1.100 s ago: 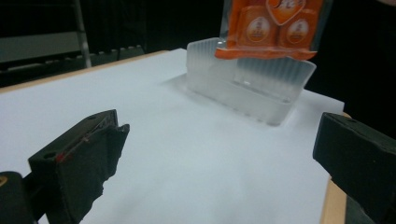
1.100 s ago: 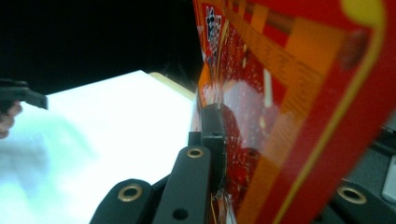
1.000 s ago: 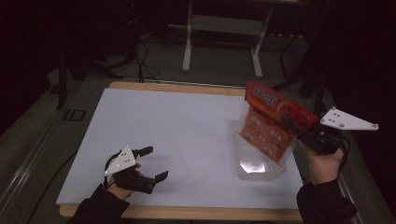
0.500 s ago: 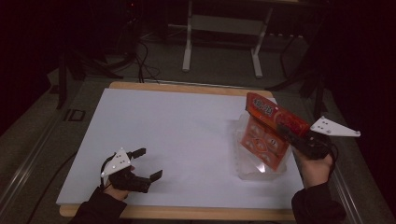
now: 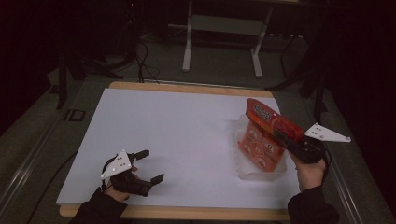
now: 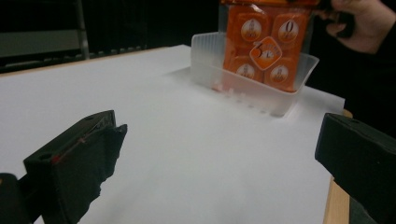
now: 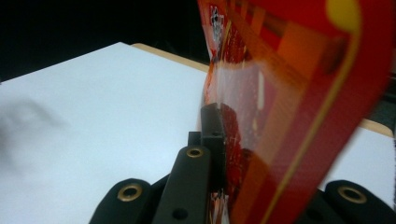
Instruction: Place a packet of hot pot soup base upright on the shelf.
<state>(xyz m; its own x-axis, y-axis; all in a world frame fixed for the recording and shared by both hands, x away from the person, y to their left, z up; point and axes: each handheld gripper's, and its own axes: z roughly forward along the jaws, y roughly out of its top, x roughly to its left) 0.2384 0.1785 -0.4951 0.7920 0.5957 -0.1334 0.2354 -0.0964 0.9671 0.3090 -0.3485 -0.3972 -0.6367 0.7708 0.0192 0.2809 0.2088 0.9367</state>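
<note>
- Lowered since the earlier frame, our right gripper [image 5: 286,138] clamps the pack [image 5: 261,140], its bottom now inside the tray [image 5: 243,170].
- Pack's long axis tilts up, away from those jaws.
- Our left gripper [image 5: 150,165] gapes empty, well apart.

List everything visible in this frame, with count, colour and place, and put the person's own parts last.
snack pack: 1, orange and red, held upright with its lower end inside the tray
tray: 1, clear plastic, on the sheet's right side
sheet: 1, white, covering the table top
table: 1, light wood edge, under the sheet
stand: 1, grey metal legs, on the floor beyond the table
cables: several, black, on the floor beyond the table
left gripper: 1, black, jaws apart, low over the sheet's near left corner
right gripper: 1, black, closed on the snack pack's top edge
</note>
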